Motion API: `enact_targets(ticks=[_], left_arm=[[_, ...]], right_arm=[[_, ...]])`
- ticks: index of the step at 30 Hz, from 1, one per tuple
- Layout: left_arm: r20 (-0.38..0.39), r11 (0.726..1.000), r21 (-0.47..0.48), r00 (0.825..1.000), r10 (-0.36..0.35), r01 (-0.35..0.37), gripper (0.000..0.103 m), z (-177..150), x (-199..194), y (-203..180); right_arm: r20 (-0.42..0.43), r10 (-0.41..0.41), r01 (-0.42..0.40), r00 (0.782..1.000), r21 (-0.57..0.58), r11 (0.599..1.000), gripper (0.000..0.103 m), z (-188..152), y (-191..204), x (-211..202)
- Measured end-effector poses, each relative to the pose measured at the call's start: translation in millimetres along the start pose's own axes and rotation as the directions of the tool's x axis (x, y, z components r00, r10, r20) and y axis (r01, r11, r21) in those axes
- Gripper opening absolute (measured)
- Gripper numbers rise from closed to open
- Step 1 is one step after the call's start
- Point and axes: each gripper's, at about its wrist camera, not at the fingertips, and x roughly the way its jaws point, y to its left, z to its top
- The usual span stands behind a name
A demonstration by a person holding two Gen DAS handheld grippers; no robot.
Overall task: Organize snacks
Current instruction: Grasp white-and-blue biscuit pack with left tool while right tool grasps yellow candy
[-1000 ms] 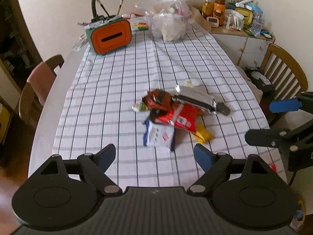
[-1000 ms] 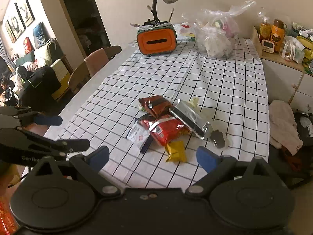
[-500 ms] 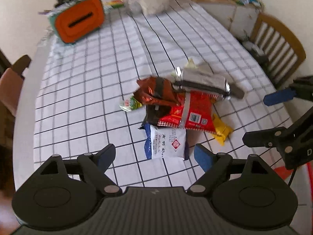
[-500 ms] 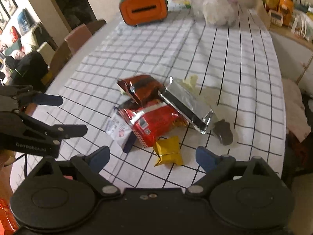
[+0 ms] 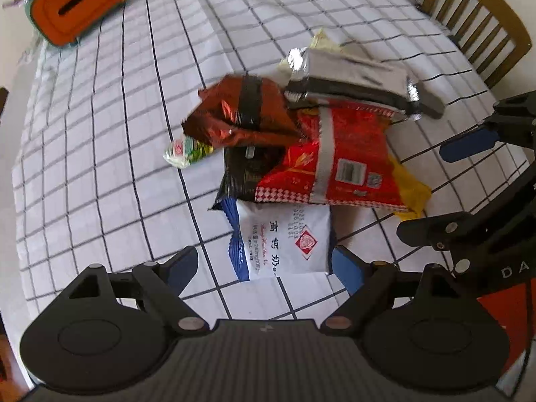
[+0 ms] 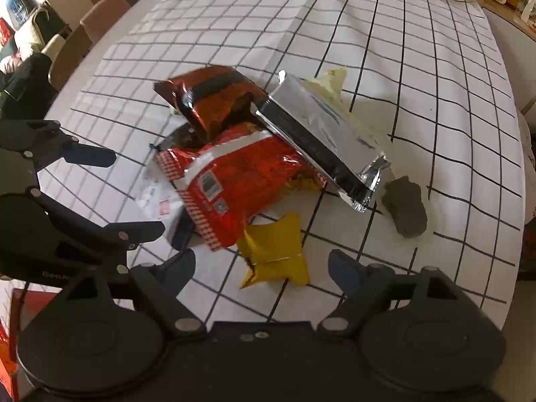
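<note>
Snacks (image 5: 335, 167) lie heaped mid-bench (image 5: 100, 134), none sorted; task barely begun; left tool (image 5: 264, 264) spread around the white packet (image 5: 284, 244), not pinching; right tool (image 6: 261, 264) closing beside the yellow packet (image 6: 274, 248), empty.

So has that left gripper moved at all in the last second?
Yes. The left gripper has come down toward the snack pile: the white milk packet now sits between its open jaws, against the checked tablecloth.

White tablecloth (image 5: 134, 134) with a black grid; snack packets – red (image 5: 348, 167), copper-brown with a black band (image 5: 248, 110), silver (image 5: 351, 73), yellow (image 6: 274, 251), white with blue edge (image 5: 284, 241) – and an orange box (image 5: 80, 3).
</note>
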Motion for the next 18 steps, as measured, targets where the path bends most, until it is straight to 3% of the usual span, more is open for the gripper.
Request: enact_targets(ticks=[6,18], left_arm=[[-0.021,0.993,-0.111,0.999,-0.034,0.032,0.087,7,12,14],[-0.025,0.976,-0.208,0.997,-0.073,0.066,0.084,0,19,27]], right_arm=[[-0.026,-0.009,0.009,1.000,0.000,1.000,0.080,3,-3,18],[-0.034,0.015,-0.014,0.999,0.012,1.000,0.069,5,-5,24]])
